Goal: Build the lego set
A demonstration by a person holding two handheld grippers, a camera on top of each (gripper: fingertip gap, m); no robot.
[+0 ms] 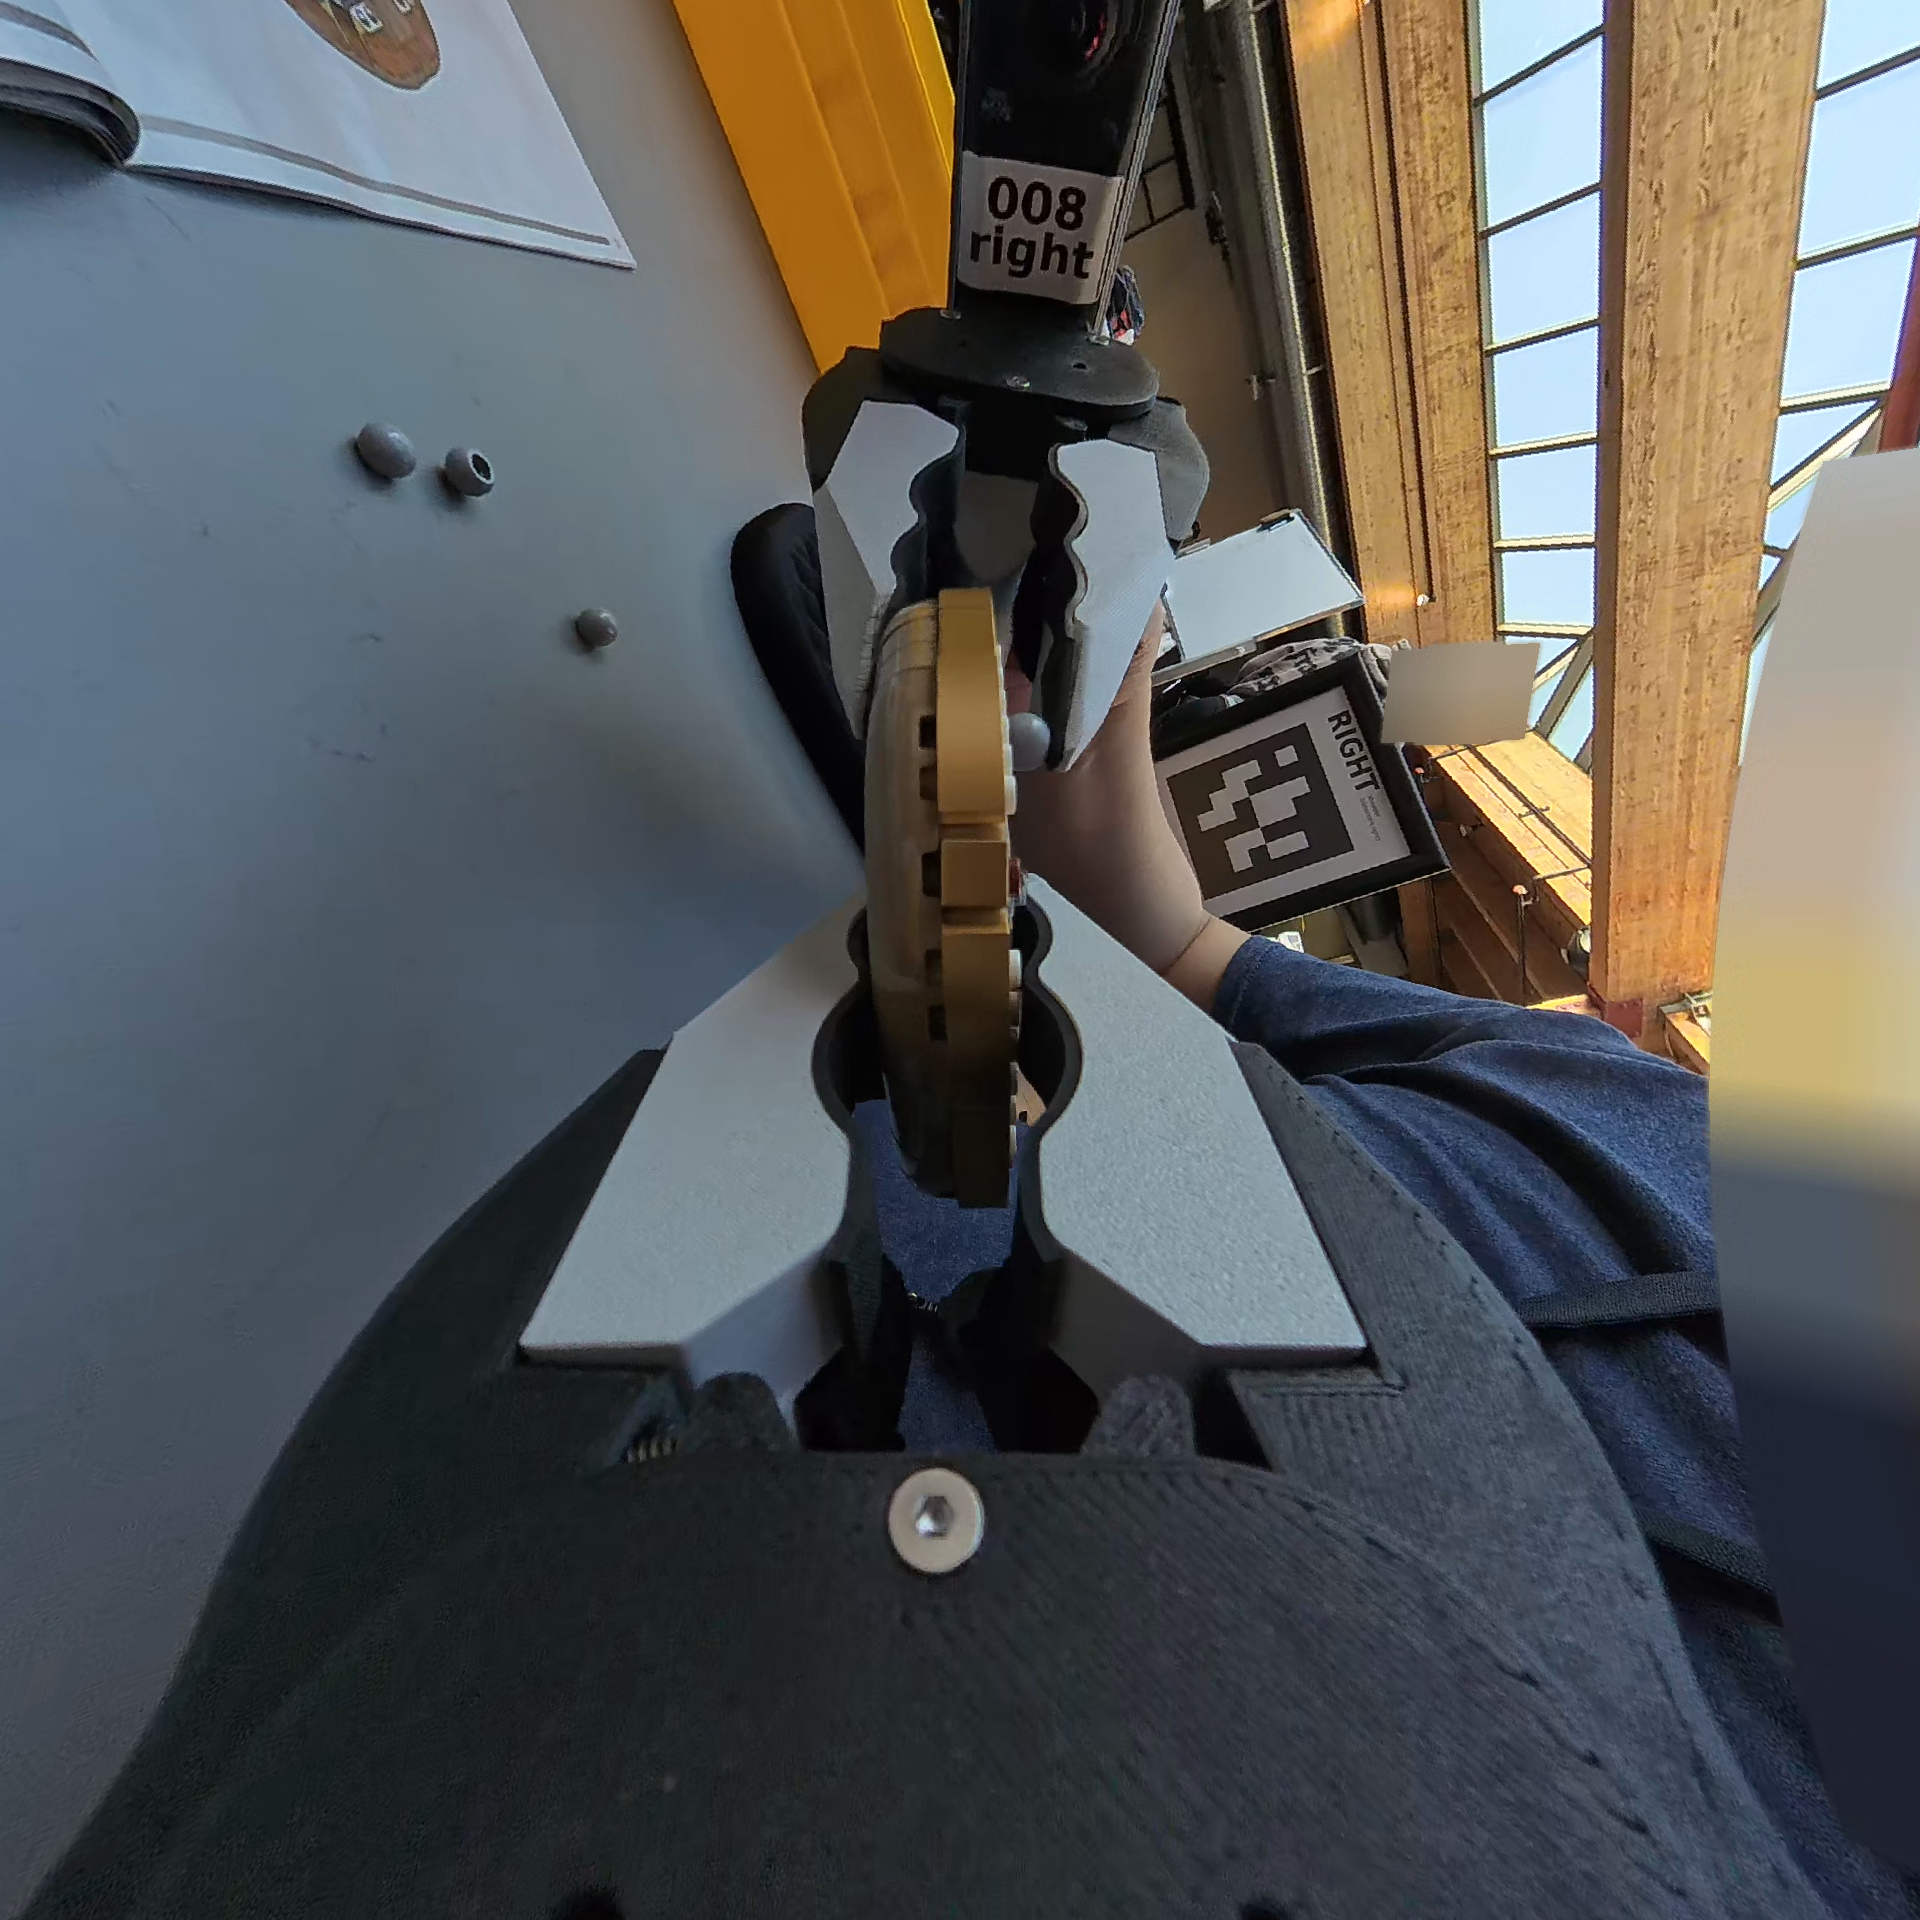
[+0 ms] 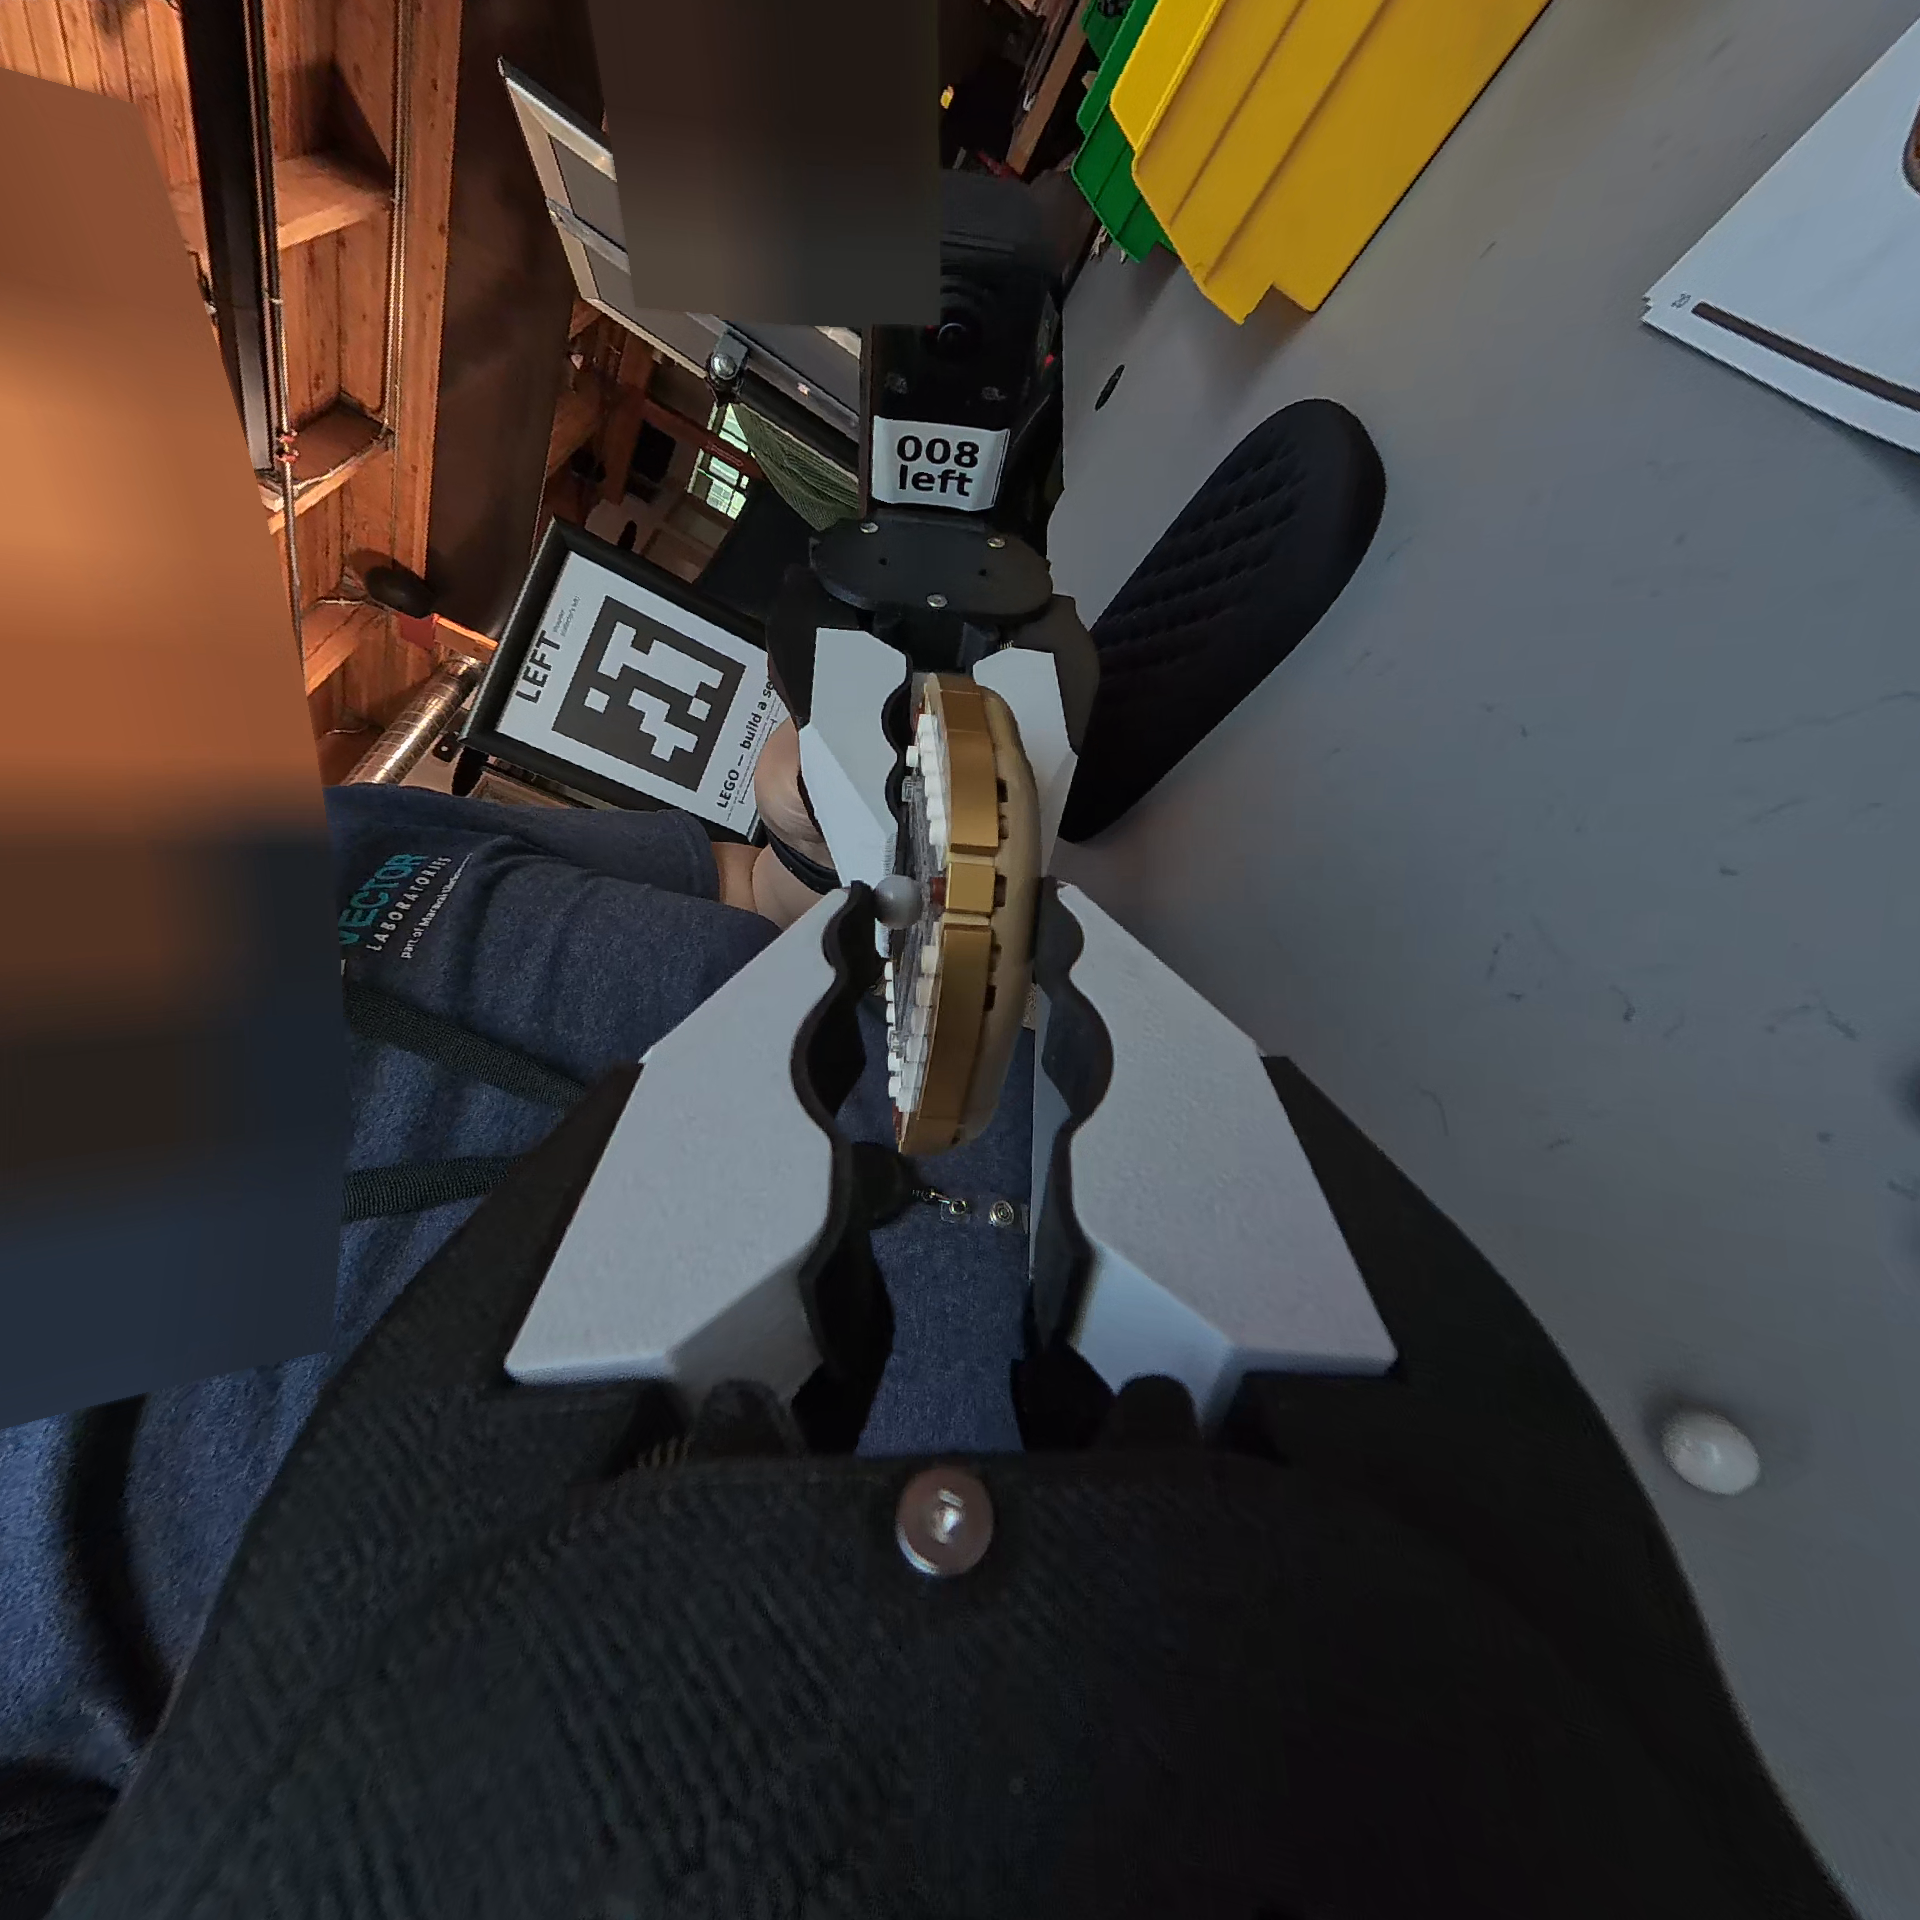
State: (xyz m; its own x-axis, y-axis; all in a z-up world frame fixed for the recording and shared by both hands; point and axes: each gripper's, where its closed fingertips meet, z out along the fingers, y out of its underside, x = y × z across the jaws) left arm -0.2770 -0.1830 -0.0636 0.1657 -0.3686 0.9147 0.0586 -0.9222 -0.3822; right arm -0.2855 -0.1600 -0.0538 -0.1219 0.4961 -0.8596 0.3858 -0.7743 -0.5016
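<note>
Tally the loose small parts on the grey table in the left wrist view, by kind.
Solid grey rounded studs: 2
Dark grey round piece with a hole in its top: 1
Total: 3

I work in a timber-framed workshop-lab: a grey bench [image 2: 1558, 831] right of my tongs, stacked yellow bins [image 2: 1299, 135] ahead, framed marker boards [image 2: 623, 686] propped beyond, wooden beams [image 1: 1683, 520] and tall windows [image 1: 1538, 260] behind.
</note>
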